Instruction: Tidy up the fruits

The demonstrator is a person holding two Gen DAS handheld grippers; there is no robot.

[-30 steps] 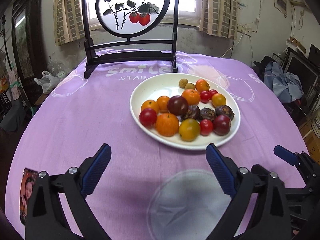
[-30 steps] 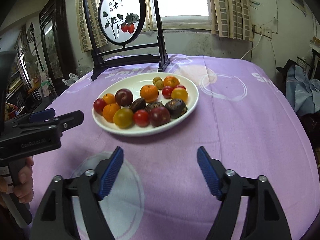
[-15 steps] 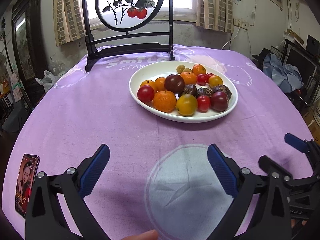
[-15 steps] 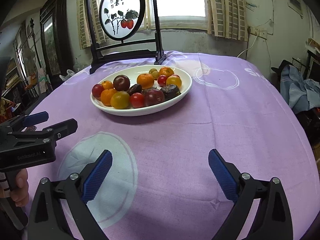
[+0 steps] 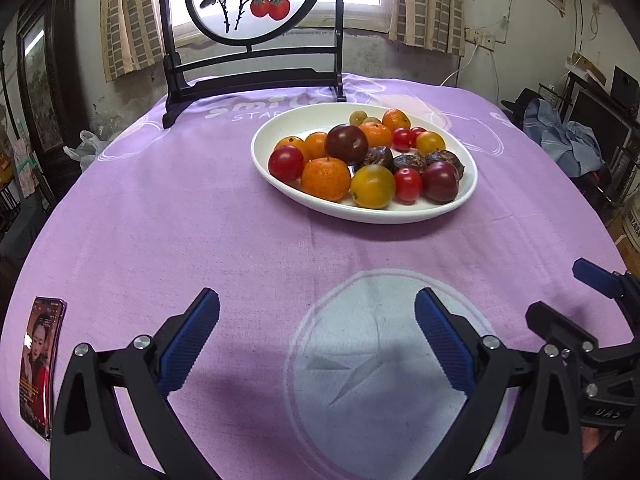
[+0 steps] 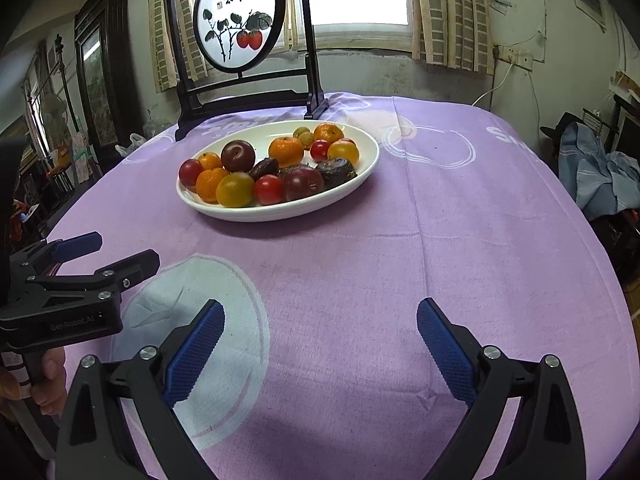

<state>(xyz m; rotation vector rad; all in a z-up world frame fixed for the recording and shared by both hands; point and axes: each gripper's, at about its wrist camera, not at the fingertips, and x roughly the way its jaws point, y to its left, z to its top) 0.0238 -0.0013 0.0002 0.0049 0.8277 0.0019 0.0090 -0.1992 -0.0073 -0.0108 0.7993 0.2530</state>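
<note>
A white oval plate (image 5: 276,128) sits on the purple tablecloth, also in the right wrist view (image 6: 360,168). It holds several fruits: oranges (image 5: 326,179), red tomatoes (image 5: 285,163), a yellow tomato (image 5: 373,186), dark plums (image 5: 346,144) and wrinkled passion fruits (image 5: 378,157). My left gripper (image 5: 316,340) is open and empty, low over the cloth, well short of the plate. My right gripper (image 6: 320,344) is open and empty, also near the front. The left gripper also shows at the left edge of the right wrist view (image 6: 80,264).
A black-framed round painted screen (image 5: 256,28) stands on the cloth behind the plate. A phone (image 5: 38,364) lies at the front left edge. The right gripper (image 5: 600,320) shows at the right. Clothes (image 6: 596,176) and furniture stand beyond the table's right edge.
Both grippers have drawn back from the plate toward the table's front and dropped lower. The right gripper's jaws have opened wider. The fruits have not moved.
</note>
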